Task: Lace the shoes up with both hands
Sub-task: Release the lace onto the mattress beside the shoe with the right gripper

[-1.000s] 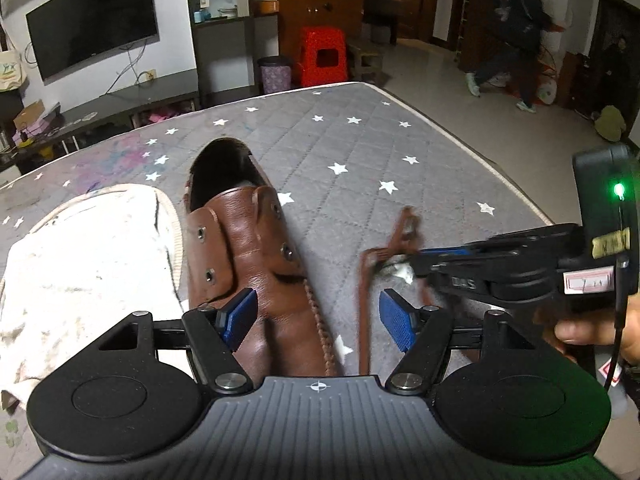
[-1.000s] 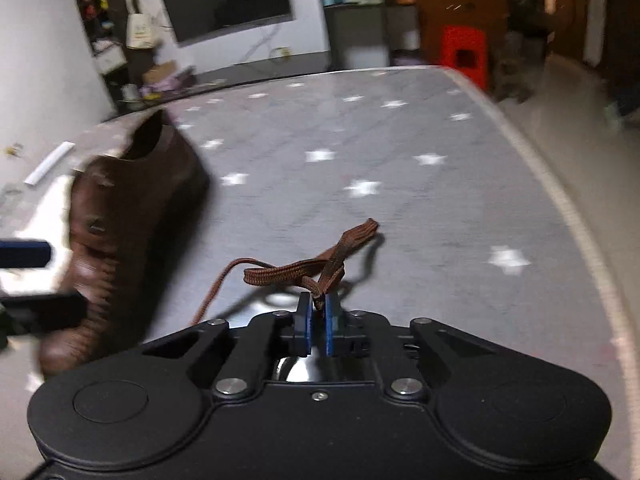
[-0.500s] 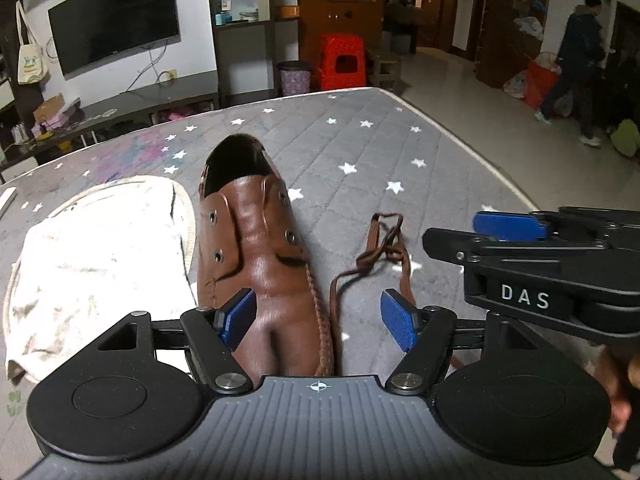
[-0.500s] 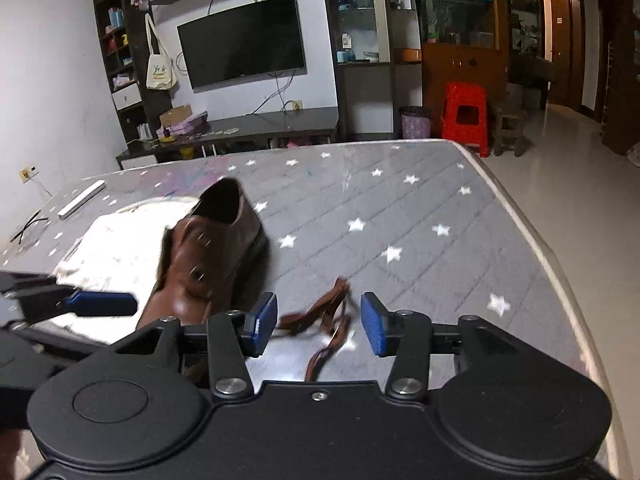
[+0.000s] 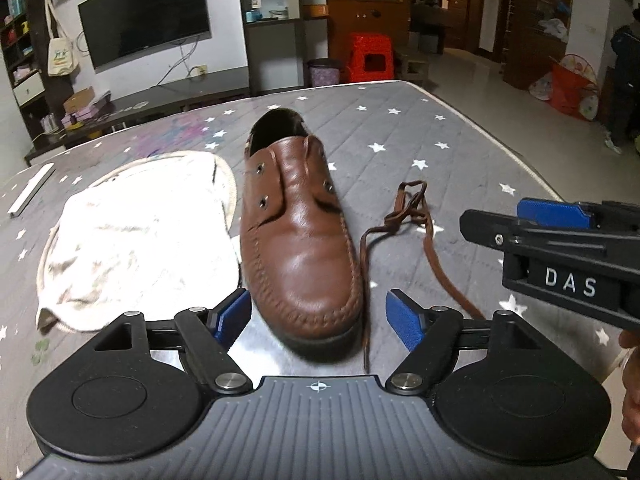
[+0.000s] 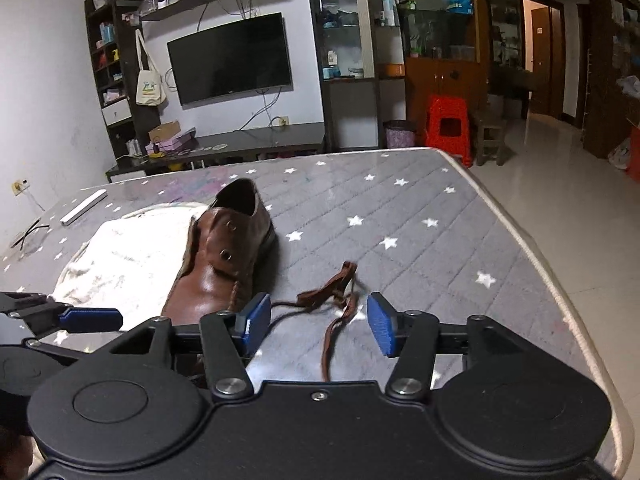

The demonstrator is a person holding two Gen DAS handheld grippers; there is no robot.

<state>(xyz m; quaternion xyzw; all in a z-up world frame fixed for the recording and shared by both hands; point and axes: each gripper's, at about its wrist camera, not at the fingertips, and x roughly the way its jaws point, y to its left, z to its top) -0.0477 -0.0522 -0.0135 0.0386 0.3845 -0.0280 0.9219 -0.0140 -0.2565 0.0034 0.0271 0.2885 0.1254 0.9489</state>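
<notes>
Left tongs (image 5: pixel 318 316) agape; shoe (image 5: pixel 298 236) toe toward camera.

The left gripper (image 5: pixel 318 314) has a ribbed grey housing with a small crosshair mark, two black round discs, black linkage arms with silver screws, and blue textured pads (image 5: pixel 404 320). The right gripper (image 6: pixel 316 320) has the same build in black, with blue pads (image 6: pixel 380 328); its side carries white letters "DAS". A hand (image 5: pixel 632 384) shows behind it.
</notes>
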